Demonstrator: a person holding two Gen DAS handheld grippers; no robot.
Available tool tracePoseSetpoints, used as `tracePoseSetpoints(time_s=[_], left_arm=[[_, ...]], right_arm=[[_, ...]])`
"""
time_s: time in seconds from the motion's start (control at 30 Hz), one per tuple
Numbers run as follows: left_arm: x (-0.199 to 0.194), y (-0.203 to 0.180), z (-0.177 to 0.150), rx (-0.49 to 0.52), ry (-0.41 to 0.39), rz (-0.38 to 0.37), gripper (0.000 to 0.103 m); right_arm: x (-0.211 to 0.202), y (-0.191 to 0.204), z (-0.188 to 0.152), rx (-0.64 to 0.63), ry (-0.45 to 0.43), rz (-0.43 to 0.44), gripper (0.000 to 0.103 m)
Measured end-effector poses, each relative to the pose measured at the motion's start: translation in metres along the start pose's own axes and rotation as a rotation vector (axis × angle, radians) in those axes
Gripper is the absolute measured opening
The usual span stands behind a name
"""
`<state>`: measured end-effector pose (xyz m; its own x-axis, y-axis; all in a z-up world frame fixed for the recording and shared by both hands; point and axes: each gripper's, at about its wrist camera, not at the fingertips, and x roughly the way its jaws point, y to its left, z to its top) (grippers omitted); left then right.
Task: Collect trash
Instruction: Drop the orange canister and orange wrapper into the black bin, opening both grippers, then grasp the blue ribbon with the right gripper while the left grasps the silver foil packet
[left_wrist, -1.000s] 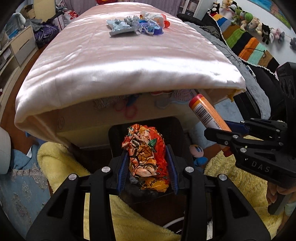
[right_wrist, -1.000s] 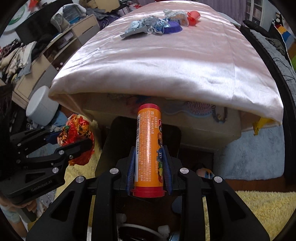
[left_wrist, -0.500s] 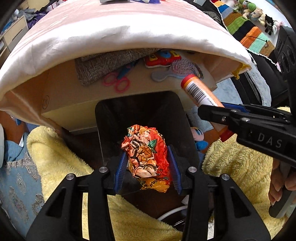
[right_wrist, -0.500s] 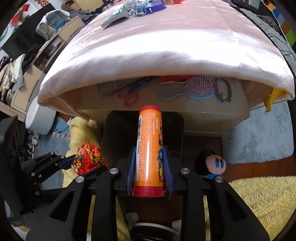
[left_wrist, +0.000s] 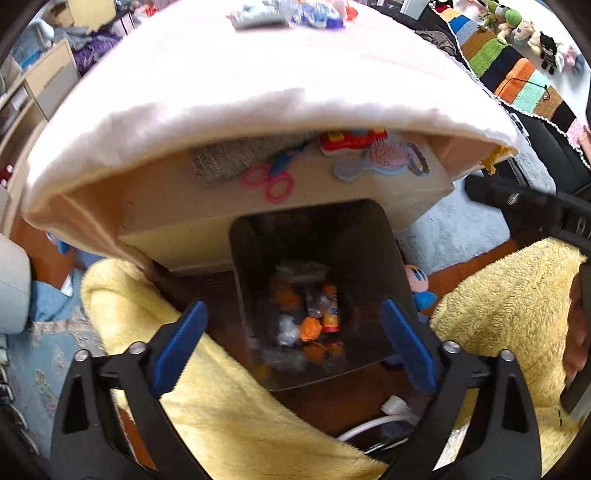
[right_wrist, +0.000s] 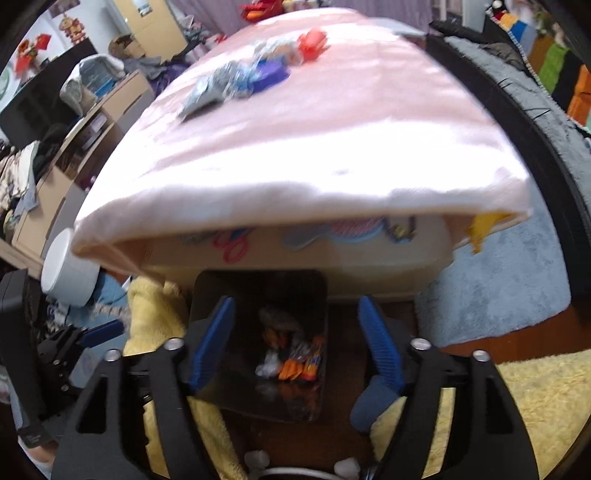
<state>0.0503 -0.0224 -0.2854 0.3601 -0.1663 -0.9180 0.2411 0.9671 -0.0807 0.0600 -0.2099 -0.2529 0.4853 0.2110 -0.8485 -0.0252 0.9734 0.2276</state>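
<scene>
Both tongs, left tongs (left_wrist: 291, 343) and right tongs (right_wrist: 295, 350), opening empty over the black bin (left_wrist: 369, 236); remaining wrappers (right_wrist: 229, 85) on the table (right_wrist: 332, 147), light, crinkly, best pinched mid-bunch.

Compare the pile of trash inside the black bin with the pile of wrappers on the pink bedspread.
The trash in the tall black bin, mostly orange packets, lies deep below the rim; the silvery-blue crumpled wrappers lie exposed on the pink satin bedspread. The bin's trash is already collected, while the bedspread pile is not. Both are crumpled packaging.
</scene>
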Motion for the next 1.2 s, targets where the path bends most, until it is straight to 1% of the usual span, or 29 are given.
tracePoseSetpoints(time_s=[0.07,0.17,0.27,0.33,0.43,0.6,0.87,1.07,1.2], left_arm=[[-0.014,0.005,0.005,-0.005,-0.041,0.018,0.095],[-0.035,0.015,0.015,-0.04,-0.104,0.03,0.095],[-0.054,0.025,0.023,-0.071,-0.164,0.038,0.095],[-0.062,0.029,0.029,-0.081,-0.181,0.056,0.095],[-0.068,0.032,0.039,-0.076,-0.187,0.084,0.095],[-0.068,0.04,0.058,-0.084,-0.182,0.106,0.095],[-0.065,0.044,0.093,-0.087,-0.204,0.093,0.095],[-0.063,0.044,0.128,-0.101,-0.235,0.065,0.095],[-0.057,0.042,0.153,-0.084,-0.239,0.076,0.095]], right_arm=[[-0.012,-0.006,0.007,0.008,-0.053,-0.015,0.095],[-0.025,-0.012,0.017,0.007,-0.096,-0.028,0.099],[-0.033,-0.018,0.025,0.013,-0.125,-0.028,0.099],[-0.036,-0.02,0.03,0.024,-0.139,-0.029,0.099],[-0.038,-0.027,0.038,0.045,-0.149,-0.023,0.099],[-0.034,-0.025,0.055,0.05,-0.134,-0.011,0.099],[-0.029,-0.016,0.1,0.017,-0.159,0.006,0.099],[-0.014,0.001,0.136,-0.008,-0.155,0.069,0.099],[0.0,0.016,0.158,-0.047,-0.155,0.08,0.098]])
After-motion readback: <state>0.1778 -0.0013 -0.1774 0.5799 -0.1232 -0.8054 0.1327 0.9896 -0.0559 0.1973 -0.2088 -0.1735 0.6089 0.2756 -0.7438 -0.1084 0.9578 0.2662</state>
